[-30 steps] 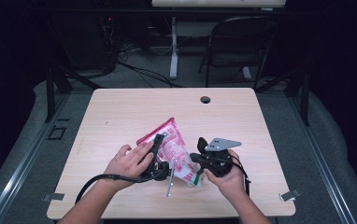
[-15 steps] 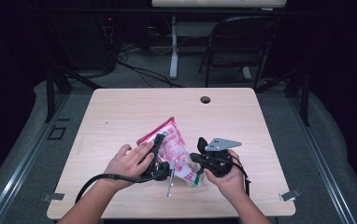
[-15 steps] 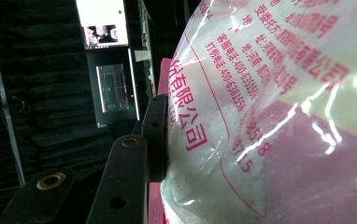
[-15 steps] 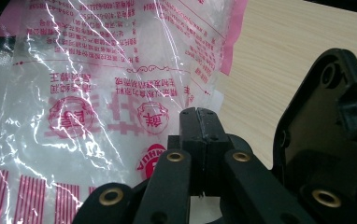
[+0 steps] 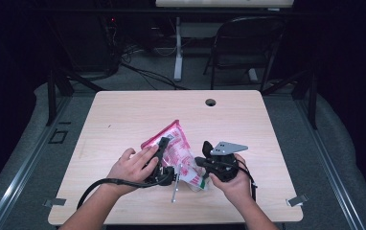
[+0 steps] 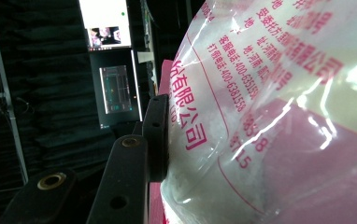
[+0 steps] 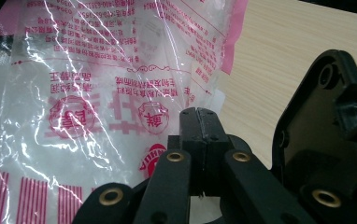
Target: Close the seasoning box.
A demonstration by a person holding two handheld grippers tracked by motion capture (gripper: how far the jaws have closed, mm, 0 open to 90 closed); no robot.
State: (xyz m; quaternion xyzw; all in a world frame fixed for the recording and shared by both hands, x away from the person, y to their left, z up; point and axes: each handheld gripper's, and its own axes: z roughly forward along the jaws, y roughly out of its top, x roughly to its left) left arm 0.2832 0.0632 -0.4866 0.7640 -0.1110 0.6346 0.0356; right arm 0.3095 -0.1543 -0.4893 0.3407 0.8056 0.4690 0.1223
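A pink and white plastic bag with red print is held tilted above the table near its front edge. My left gripper is shut on the bag's left side. In the left gripper view one black pad presses into the bulging bag, and the other jaw is hidden behind it. My right gripper pinches the bag's lower right edge. Its jaws stand tight together on the thin film of the bag.
A round cable hole lies near the table's far edge. A black chair and a white post stand beyond the table. A lit screen shows behind the bag in the left gripper view.
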